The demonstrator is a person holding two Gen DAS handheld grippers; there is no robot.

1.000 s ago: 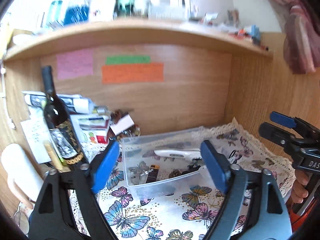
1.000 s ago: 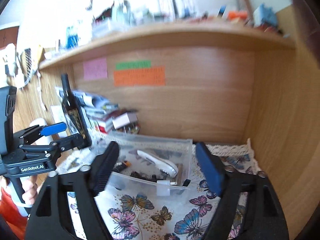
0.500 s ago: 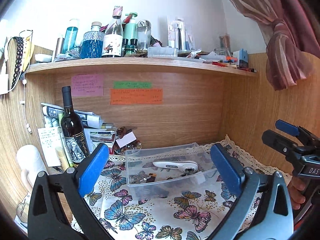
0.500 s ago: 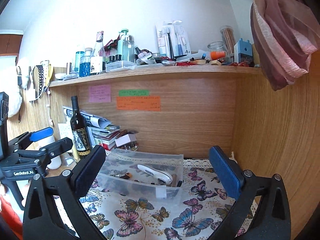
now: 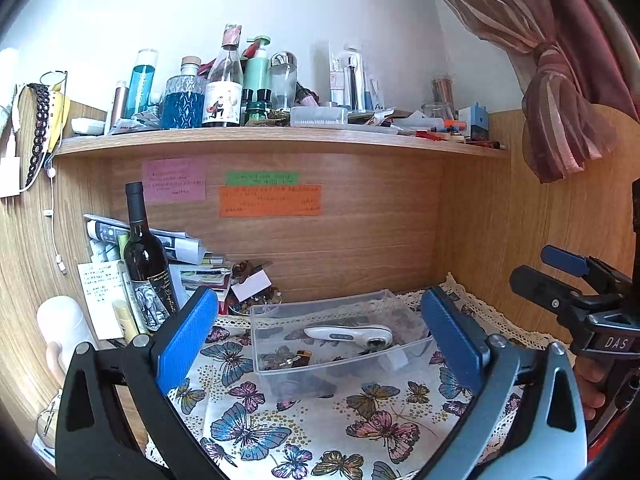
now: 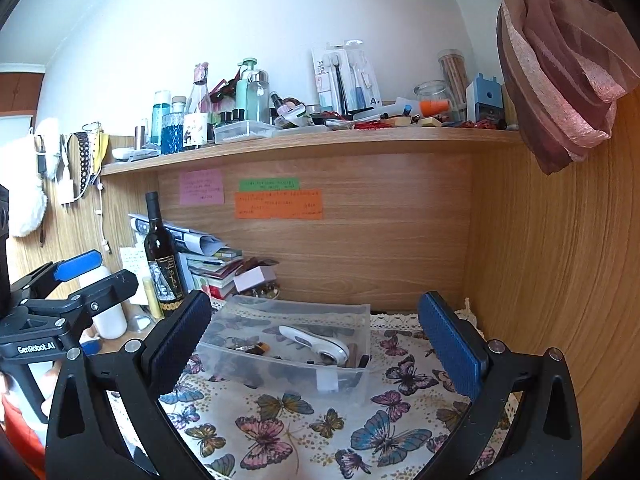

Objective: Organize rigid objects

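A clear plastic bin (image 5: 280,374) stands on the butterfly cloth (image 5: 304,432) under a wooden shelf. In it lie a white handheld thermometer (image 5: 346,333) and several small dark items. The bin also shows in the right wrist view (image 6: 260,364) with the thermometer (image 6: 316,342). My left gripper (image 5: 320,338) is open and empty, held back from the bin and above the cloth. My right gripper (image 6: 316,340) is open and empty, also back from the bin. Each gripper shows at the edge of the other's view.
A dark wine bottle (image 5: 145,256) stands left of the bin beside stacked papers and boxes (image 5: 200,272). A white mug (image 5: 64,328) sits at far left. The shelf above (image 5: 280,140) holds many bottles and small items. A wooden side wall (image 6: 560,280) closes the right.
Both grippers have pulled back and up from the bin, so the shelf top and wall came into view. Both stay open and empty.
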